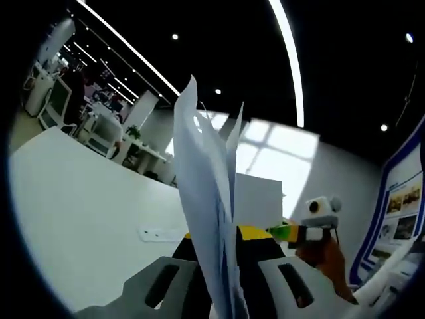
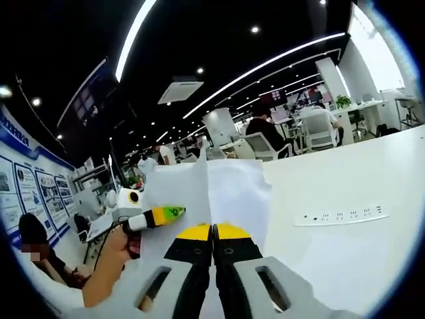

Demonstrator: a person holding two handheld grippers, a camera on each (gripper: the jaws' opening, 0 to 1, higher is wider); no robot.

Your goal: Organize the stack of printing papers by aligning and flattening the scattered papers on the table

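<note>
the left gripper (image 1: 226, 266) is clamped on the papers (image 1: 206, 199), held upright on edge above the white table (image 1: 80, 219). the right gripper (image 2: 214, 242) is closed on the same papers (image 2: 219, 189); the left gripper sits at its 9 o'clock.

I see long white ceiling light strips (image 1: 287, 60) glowing at 12 o'clock against a dark ceiling. The big bright window (image 1: 279, 156) glares and washes out. The edges bend round, and the close white paper sheets (image 1: 206, 199) look soft and blurry.
</note>
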